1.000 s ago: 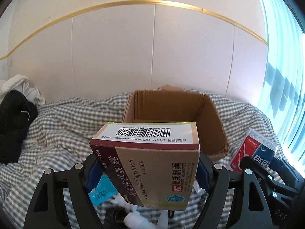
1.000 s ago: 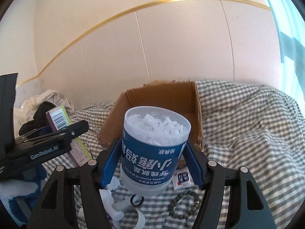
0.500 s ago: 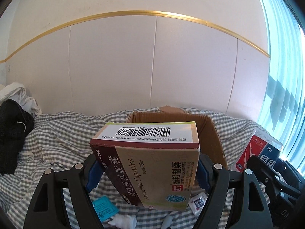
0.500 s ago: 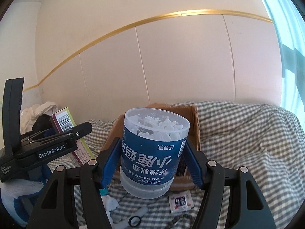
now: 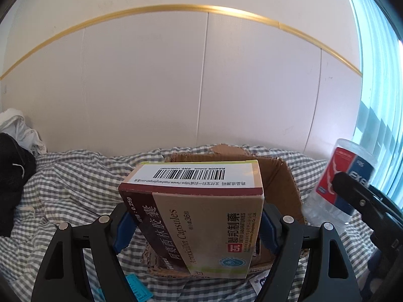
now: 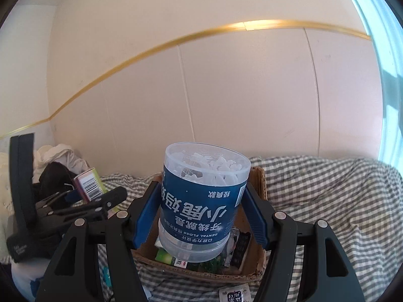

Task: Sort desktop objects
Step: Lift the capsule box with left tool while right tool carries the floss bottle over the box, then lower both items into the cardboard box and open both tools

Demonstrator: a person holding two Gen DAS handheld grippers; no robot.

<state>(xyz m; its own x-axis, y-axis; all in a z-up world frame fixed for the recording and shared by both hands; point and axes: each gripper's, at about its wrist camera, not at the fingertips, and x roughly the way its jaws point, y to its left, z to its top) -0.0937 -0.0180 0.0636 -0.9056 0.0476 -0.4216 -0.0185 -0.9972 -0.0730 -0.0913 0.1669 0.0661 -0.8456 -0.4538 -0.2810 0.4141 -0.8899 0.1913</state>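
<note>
The left gripper (image 5: 194, 222) was clamped on a capsule box (image 5: 201, 224), its blue pads pressing the box's two short sides. The box stood tilted, its white barcode face turned up and its maroon and tan face toward the camera. Behind the box, toward 12 o'clock, sat the cardboard box (image 5: 287, 178) with its flaps open, resting on the checked cloth (image 5: 70, 176). A small teal packet (image 5: 138, 287) lay on the cloth at 7 o'clock, below the left finger.

The right gripper (image 6: 201, 216) was closed around a dental floss tub (image 6: 201, 206), a clear round container with a blue label, held upside down so the print read inverted; white floss picks showed through its upper end. The blue pads touched the label on both sides. The tub hung over the cardboard box, whose near wall ran across at 6 o'clock, and several small packets (image 6: 239, 246) lay inside the box beneath the tub. A white sachet (image 6: 234, 294) lay on the cloth just in front of the box at 5 o'clock.

From the right wrist view the left gripper and its capsule box appeared at 9 o'clock; from the left wrist view the tub appeared at 3 o'clock beside the cardboard box. A heap of dark and white clothes (image 5: 15, 156) lay at 9 o'clock against the pale panelled wall (image 5: 176, 88)
</note>
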